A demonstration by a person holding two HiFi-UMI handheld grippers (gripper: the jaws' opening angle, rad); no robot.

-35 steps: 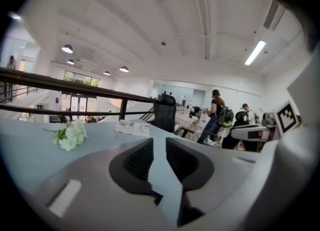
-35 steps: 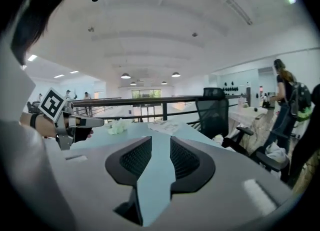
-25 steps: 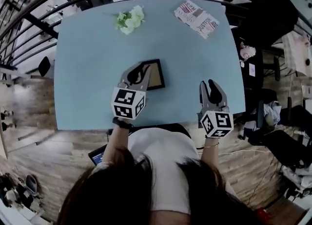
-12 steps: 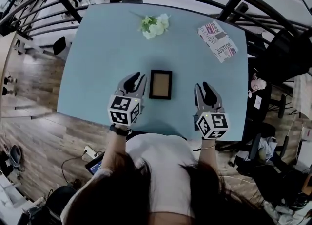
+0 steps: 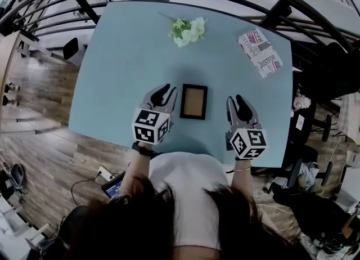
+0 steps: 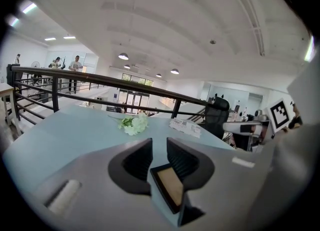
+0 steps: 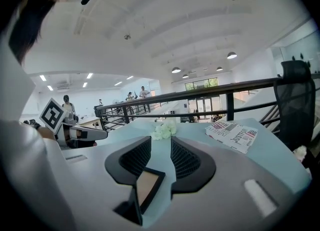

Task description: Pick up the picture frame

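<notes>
Place: you're working in a big open-plan office hall — bright and airy.
Edge: a black railing (image 6: 100, 80) runs round your pale blue table (image 5: 112, 56).
Overhead: a white vaulted ceiling (image 6: 165, 20) with round hanging lamps (image 6: 123, 56).
Furniture: a black office chair (image 6: 217, 115) beside you, white desks (image 6: 245, 127) beyond.
Floor: wood planks (image 5: 50, 163) under you.
People: a few (image 6: 76, 65) stand far off by the rail.
</notes>
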